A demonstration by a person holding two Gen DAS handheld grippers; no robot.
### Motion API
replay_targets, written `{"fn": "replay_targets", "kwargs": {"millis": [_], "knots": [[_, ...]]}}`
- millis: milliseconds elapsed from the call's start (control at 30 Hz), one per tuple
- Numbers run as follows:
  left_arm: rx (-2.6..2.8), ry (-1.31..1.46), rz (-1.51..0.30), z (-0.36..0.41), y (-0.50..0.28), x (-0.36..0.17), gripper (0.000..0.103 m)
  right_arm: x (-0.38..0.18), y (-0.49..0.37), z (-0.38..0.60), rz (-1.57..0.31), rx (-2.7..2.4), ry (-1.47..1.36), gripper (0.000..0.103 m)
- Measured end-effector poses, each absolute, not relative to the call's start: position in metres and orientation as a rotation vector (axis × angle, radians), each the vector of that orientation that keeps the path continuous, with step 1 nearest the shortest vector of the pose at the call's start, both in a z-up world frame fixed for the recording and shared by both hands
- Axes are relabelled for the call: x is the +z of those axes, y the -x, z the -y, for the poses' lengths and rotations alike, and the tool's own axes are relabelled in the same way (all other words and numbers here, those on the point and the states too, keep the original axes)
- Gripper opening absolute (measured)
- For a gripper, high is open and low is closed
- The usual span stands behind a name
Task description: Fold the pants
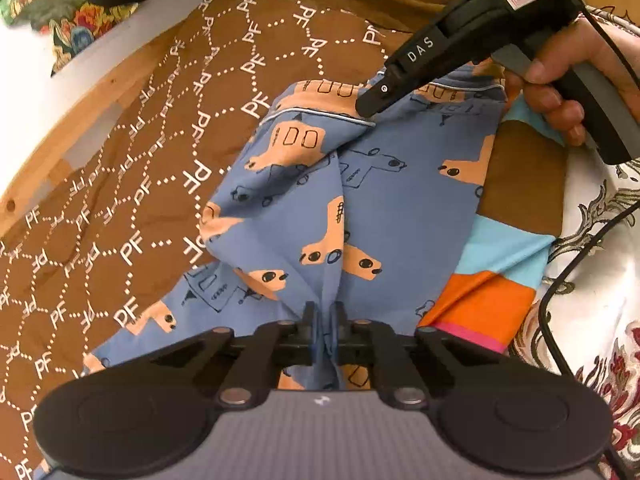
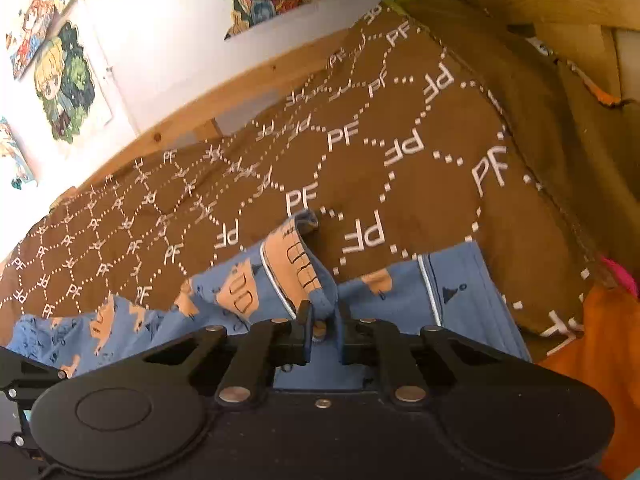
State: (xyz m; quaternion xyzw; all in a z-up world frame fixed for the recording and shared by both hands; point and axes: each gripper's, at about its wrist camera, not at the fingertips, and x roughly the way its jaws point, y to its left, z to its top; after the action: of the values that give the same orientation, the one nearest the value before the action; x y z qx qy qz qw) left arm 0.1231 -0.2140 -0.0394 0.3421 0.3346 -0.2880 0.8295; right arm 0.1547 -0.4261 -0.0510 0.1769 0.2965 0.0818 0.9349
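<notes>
Blue pants (image 1: pixel 280 200) printed with orange shapes lie crumpled on a brown bedspread. My left gripper (image 1: pixel 325 320) is shut on a bunched fold of the blue cloth at the near end. At the far end a person's hand (image 1: pixel 560 100) holds my right gripper (image 1: pixel 370 108), whose tip pinches the edge with white piping. In the right wrist view, the right gripper (image 2: pixel 325 320) is shut on a folded-up hem of the pants (image 2: pixel 240 292); an orange-printed flap stands up just beyond the fingers (image 2: pixel 305 316).
The brown bedspread (image 1: pixel 120 160) with white "PF" lettering covers the bed inside a wooden frame (image 2: pixel 180 120). A colour-block cloth (image 1: pixel 500 248) of light blue, orange and pink lies to the right. A black cable (image 1: pixel 560 280) crosses white patterned fabric. Posters (image 2: pixel 64 80) hang on the wall.
</notes>
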Motion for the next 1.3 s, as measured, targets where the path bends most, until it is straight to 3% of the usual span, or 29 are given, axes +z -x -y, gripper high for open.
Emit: {"fn": "replay_targets", "kwargs": {"millis": [400, 633, 733, 767, 800, 867, 933, 1033, 1300], "knots": [[-0.698, -0.654, -0.673, 0.198, -0.117, -0.022, 0.005, 0.005, -0.104, 0.448, -0.504, 0.067, -0.393, 0.007], [-0.848, -0.686, -0.745, 0.198, -0.115, -0.031, 0.006, -0.009, -0.064, 0.462, -0.650, -0.108, -0.310, 0.007], [-0.857, -0.615, -0.784, 0.192, -0.120, -0.033, 0.015, -0.022, -0.063, 0.469, -0.707, -0.125, -0.343, 0.011], [-0.858, -0.597, -0.788, 0.189, -0.123, -0.031, 0.024, -0.021, -0.062, 0.469, -0.700, -0.131, -0.344, 0.012], [-0.861, -0.573, -0.791, 0.187, -0.127, -0.027, 0.045, -0.020, -0.062, 0.468, -0.692, -0.130, -0.339, 0.015], [-0.863, -0.508, -0.787, 0.184, -0.134, -0.016, 0.070, -0.017, -0.061, 0.463, -0.679, -0.130, -0.301, 0.023], [-0.865, -0.475, -0.783, 0.186, -0.148, -0.001, 0.074, -0.017, -0.059, 0.458, -0.675, -0.121, -0.257, 0.033], [-0.825, -0.506, -0.777, 0.203, -0.174, 0.020, 0.074, -0.014, -0.057, 0.450, -0.659, -0.115, -0.164, 0.040], [-0.895, -0.508, -0.801, 0.289, -0.252, 0.048, 0.072, -0.026, -0.064, 0.452, -0.663, -0.072, -0.155, 0.040]]}}
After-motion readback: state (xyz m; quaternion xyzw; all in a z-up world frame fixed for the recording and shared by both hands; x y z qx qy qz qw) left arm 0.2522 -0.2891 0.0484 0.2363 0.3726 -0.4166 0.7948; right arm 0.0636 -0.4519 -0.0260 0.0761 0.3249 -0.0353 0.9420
